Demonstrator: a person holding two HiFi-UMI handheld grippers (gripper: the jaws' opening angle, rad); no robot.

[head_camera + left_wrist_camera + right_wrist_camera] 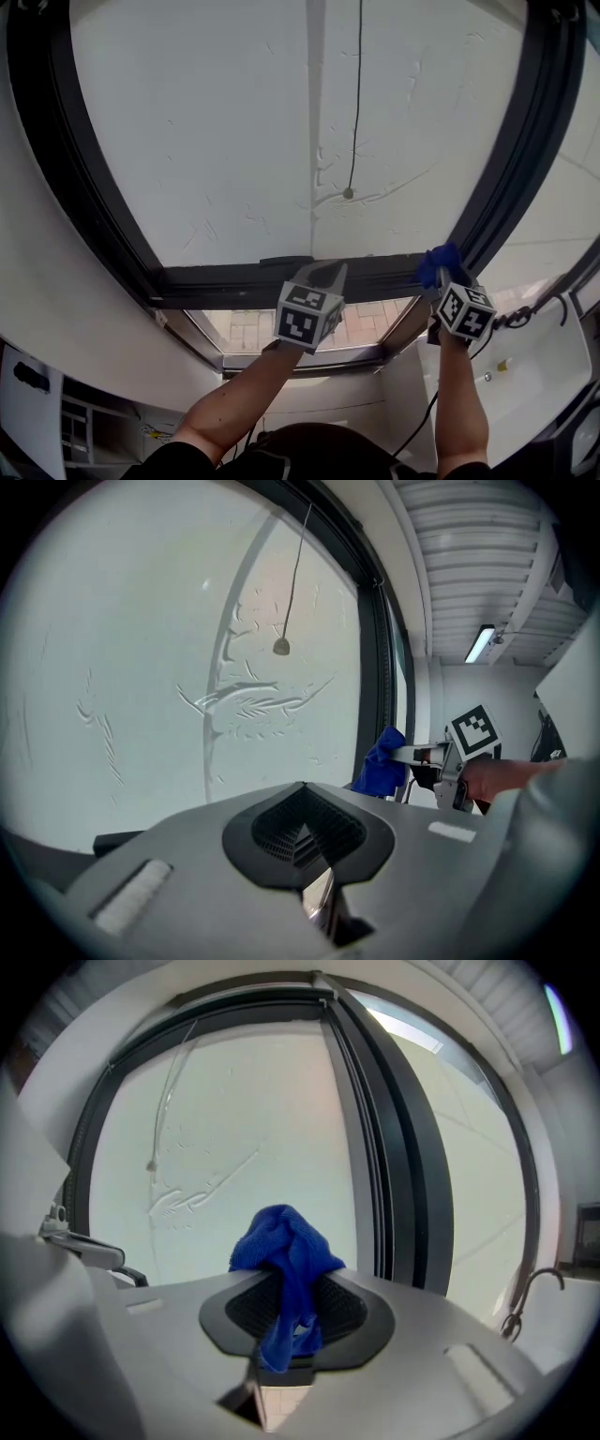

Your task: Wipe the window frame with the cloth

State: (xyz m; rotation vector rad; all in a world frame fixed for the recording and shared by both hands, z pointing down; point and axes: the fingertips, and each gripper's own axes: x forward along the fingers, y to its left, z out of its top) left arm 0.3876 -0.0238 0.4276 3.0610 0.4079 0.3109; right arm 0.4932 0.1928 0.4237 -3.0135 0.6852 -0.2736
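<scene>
1. Blue cloth (286, 1260) is bunched up and pinched in the right gripper (291, 1321). The jaws are clamped on its lower end and the rest pokes up past the tips.
2. In the head view the cloth (438, 262) sits at the lower right corner of the dark window frame (511, 169), where the bottom rail meets the right upright. Can't tell if it actually touches the frame.
3. Right gripper (439, 279) is held up, with its marker cube just below the cloth.
4. Left gripper (323, 274) is up at the middle of the bottom rail, well left of the cloth. In its own view the left gripper (305, 832) has its jaws together with nothing between them.
5. From the left gripper view, the cloth (380, 761) shows off to the right against the frame upright (380, 649).
6. White pane (216, 131) fills the frame and has streaky marks on it. A thin pull cord (349, 192) with a small knob hangs down in front of it.
7. Below the bottom rail is a clear strip showing brick paving (356, 323).
8. Ceiling light (479, 642) is lit at upper right of the left gripper view.
</scene>
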